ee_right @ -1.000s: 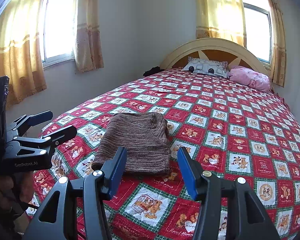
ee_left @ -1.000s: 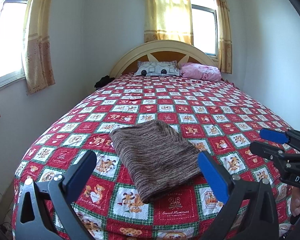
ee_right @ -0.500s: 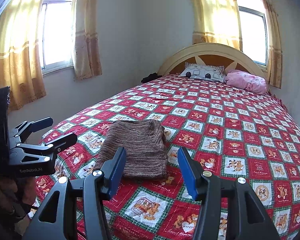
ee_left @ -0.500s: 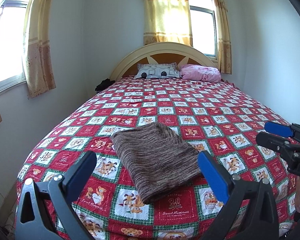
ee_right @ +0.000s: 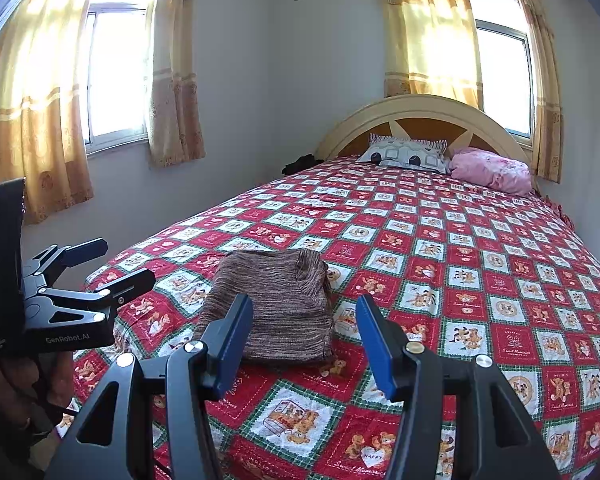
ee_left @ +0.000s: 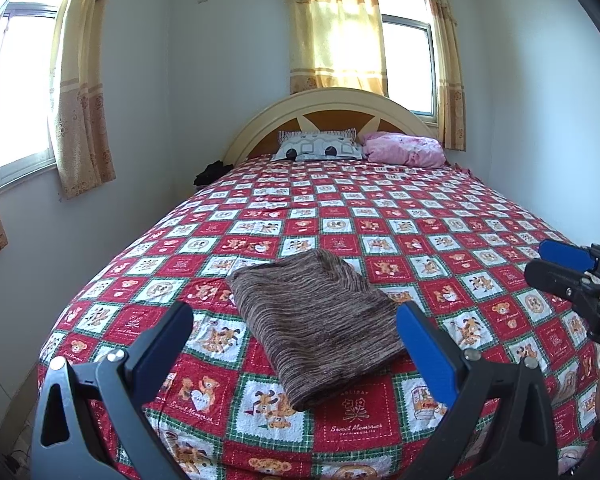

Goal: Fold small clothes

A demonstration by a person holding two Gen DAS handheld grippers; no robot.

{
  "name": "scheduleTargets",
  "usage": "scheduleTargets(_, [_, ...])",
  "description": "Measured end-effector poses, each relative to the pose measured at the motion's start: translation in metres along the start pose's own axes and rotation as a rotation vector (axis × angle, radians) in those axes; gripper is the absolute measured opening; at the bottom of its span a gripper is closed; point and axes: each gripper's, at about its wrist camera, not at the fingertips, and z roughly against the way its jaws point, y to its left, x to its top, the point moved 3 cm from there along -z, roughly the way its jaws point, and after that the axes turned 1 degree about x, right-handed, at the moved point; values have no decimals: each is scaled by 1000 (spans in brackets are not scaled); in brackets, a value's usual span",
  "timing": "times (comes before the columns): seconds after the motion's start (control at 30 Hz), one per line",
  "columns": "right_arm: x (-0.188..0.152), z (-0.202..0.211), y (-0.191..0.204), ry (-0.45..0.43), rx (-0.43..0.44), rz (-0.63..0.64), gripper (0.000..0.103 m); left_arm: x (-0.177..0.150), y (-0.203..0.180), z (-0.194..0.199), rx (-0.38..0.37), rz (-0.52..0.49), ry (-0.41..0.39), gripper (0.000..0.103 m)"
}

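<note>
Brown folded cloth [ee_left: 316,322] lies flat on the bed [ee_left: 440,216], near its foot. Both the left gripper [ee_left: 296,344] and the right gripper [ee_right: 304,340] hang released above it, nothing between them. Far off sit two pillows [ee_left: 320,148]. Only the right view shows a hand [ee_right: 16,384] under the left gripper.
</note>
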Motion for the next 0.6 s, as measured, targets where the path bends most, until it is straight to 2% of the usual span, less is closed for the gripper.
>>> scheduleTargets(0.47, [0,5,-2,-24,3,-15,55,-1,-4,-1,-16,-11,5,103])
scheduleTargets(0.6, [0,6,-3,-27,3,-18,56,1,-3,1,6,-5,-2,103])
